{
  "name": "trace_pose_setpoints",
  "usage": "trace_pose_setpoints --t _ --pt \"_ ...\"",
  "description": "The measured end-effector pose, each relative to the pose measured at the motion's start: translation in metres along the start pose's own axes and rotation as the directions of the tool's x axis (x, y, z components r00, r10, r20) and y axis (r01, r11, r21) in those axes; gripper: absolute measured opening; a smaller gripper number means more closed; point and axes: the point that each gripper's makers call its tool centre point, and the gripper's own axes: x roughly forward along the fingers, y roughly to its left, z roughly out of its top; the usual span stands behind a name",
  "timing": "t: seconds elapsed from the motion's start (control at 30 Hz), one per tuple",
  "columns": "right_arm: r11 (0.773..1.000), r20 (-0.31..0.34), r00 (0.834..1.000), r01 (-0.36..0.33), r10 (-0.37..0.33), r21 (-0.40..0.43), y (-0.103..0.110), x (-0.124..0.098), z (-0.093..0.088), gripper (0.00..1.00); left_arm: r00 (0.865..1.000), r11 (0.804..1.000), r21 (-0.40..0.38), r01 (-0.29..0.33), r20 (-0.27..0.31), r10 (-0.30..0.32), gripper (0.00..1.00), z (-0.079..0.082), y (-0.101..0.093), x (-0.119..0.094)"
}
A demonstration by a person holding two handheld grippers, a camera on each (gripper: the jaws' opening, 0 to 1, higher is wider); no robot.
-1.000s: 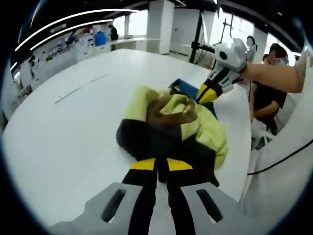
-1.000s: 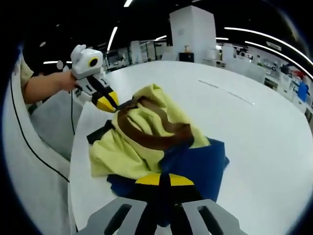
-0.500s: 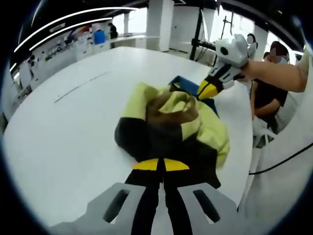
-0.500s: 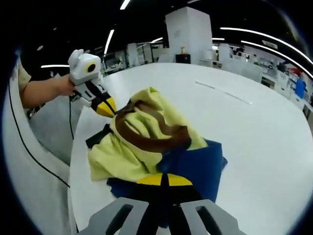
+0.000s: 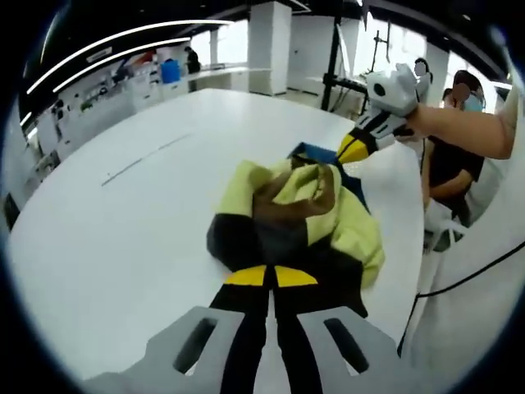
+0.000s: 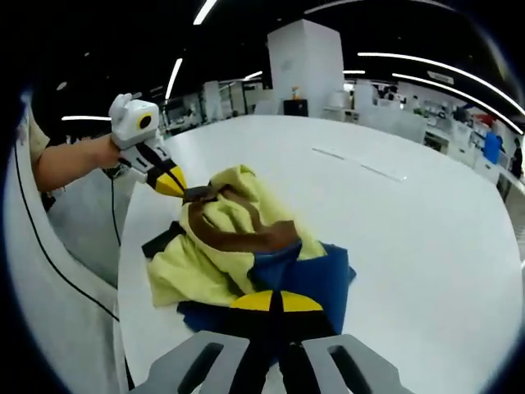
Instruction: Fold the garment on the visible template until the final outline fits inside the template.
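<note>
Left gripper view: bunched garment [image 5: 308,217] between closed claws.

Bright, even light from ceiling strip lamps [image 6: 174,78] — soft shadows, mild glare on white table [image 5: 123,213]. Fisheye bends edges; bkgd slightly soft.

We stand at a broad white table [image 5: 123,222] in a large open hall with a dark ceiling [image 6: 246,33] crossed by long strip lights [image 6: 426,66]. A thick white pillar [image 6: 305,61] rises past the table's far edge, and another pillar [image 5: 269,45] stands among bright windows [image 5: 231,37]. Shelves and benches [image 5: 90,94] line the far wall, with a blue bin [image 5: 170,71] among them. A black stand [image 5: 332,57] rises near a seated person [image 5: 451,156].
</note>
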Motion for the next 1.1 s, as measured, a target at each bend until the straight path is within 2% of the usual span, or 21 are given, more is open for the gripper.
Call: trace_pose_setpoints --t 0.3,0.63,0.93,1.1 --pt "0.999 0.019 0.999 0.036 -0.036 0.013 -0.017 -0.018 0.011 0.00 0.999 0.999 0.034 -0.025 0.021 0.024 0.00 0.023 0.011 -0.012" --pt "0.995 0.069 0.993 0.101 -0.100 -0.010 -0.041 -0.039 0.038 0.00 0.996 0.995 0.069 -0.071 0.063 0.067 0.00 0.054 0.028 -0.025" --pt "0.989 0.090 0.985 0.147 -0.144 -0.022 -0.068 -0.047 0.060 0.00 0.991 0.988 0.098 -0.118 0.072 0.112 0.00 0.078 0.052 -0.028" --pt "0.987 0.087 0.984 0.158 -0.156 -0.027 -0.078 -0.045 0.065 0.00 0.989 0.984 0.116 -0.137 0.067 0.129 0.00 0.090 0.067 -0.023"
